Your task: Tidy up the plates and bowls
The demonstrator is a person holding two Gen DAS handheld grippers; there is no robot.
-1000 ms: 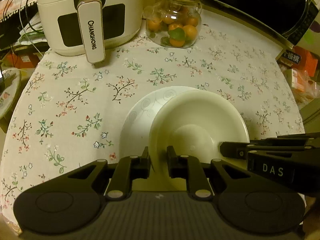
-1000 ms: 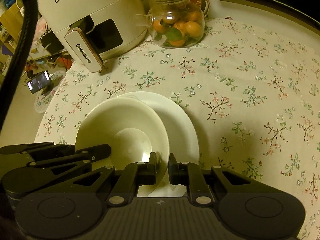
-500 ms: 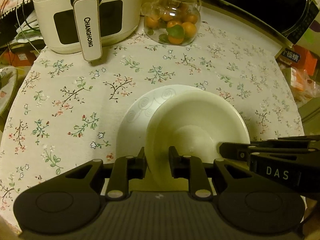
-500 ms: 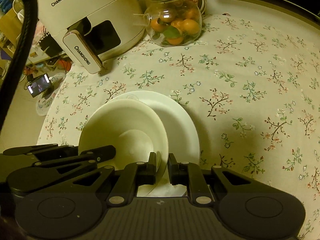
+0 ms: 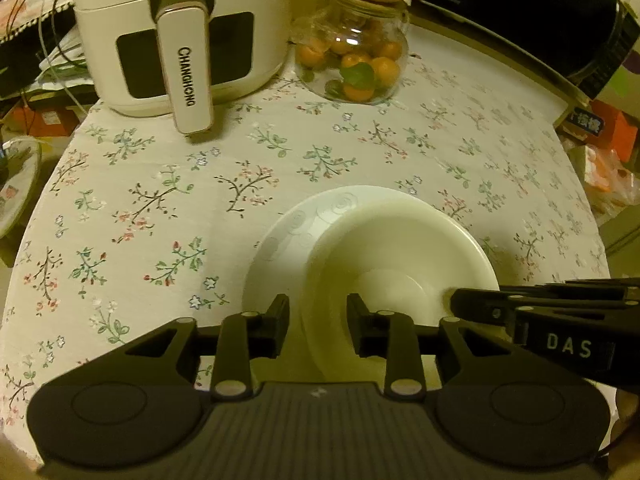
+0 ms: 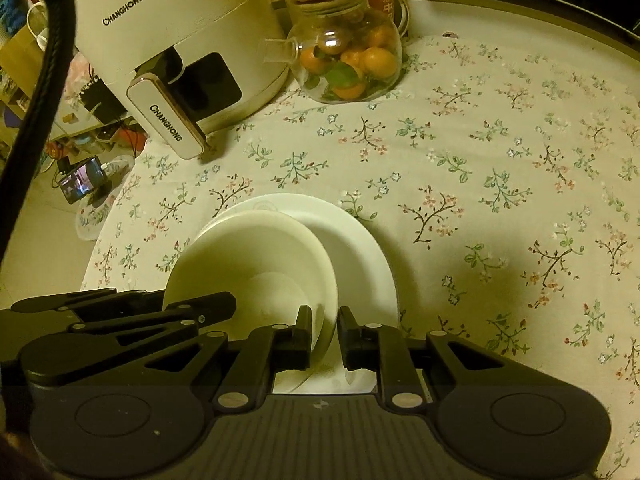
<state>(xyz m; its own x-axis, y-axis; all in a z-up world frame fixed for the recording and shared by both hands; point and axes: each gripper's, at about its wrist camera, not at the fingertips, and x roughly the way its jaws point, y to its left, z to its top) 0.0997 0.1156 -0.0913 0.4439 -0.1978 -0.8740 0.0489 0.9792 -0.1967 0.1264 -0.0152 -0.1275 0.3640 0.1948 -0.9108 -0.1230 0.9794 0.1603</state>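
A white bowl (image 5: 400, 264) (image 6: 256, 256) rests on a white plate (image 5: 288, 240) (image 6: 360, 248) with faint swirl marks, on the floral tablecloth. My left gripper (image 5: 318, 320) straddles the bowl's near left rim. Its jaws are opening, and a gap shows on both sides of the rim. My right gripper (image 6: 323, 330) straddles the bowl's right rim. Its jaws are opening too, and the rim stands between the pads with only thin gaps. Each gripper's fingers reach into the other's view at the bowl's edge.
A white air fryer (image 5: 180, 40) and a glass jar of oranges (image 5: 352, 60) stand at the back of the table. A black microwave (image 5: 520, 12) is behind them at the right. A phone (image 6: 82, 184) lies on a low surface past the table's left edge.
Both grippers' jaws have widened off the bowl's rim, the left one much more. The bowl stays on the plate, and neither hand has shifted.
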